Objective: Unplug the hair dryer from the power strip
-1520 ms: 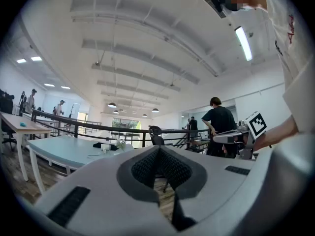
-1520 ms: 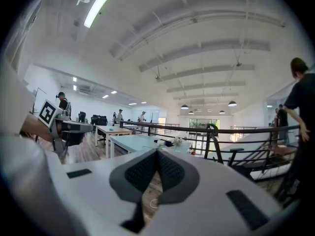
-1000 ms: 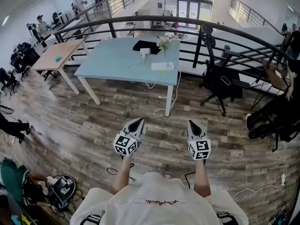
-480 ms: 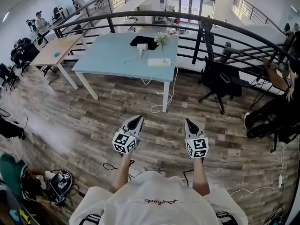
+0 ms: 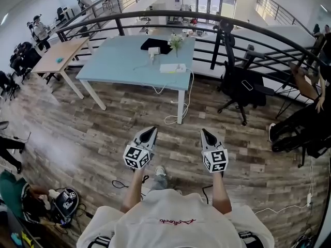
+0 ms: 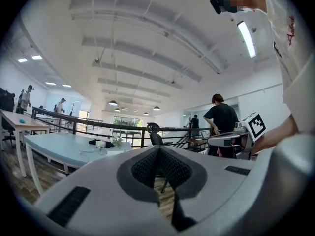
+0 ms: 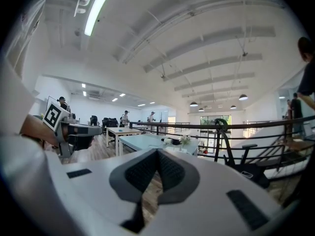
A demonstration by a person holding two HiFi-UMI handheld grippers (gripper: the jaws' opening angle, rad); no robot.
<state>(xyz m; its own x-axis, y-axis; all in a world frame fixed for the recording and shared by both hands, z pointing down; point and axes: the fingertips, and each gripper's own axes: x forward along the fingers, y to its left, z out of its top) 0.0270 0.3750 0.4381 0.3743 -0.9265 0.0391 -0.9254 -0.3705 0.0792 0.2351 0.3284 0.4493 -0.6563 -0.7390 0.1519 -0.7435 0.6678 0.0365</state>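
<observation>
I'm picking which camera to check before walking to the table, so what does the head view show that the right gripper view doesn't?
Only the head view: the white cord trailing from the table's edge to a loop on the floor, and the person's white shirt. Only the right gripper view: the ceiling light strip, and the right gripper seen head-on, jaws together with nothing between them. Both: the light blue table, the flowers, the black railing and the office chair.
</observation>
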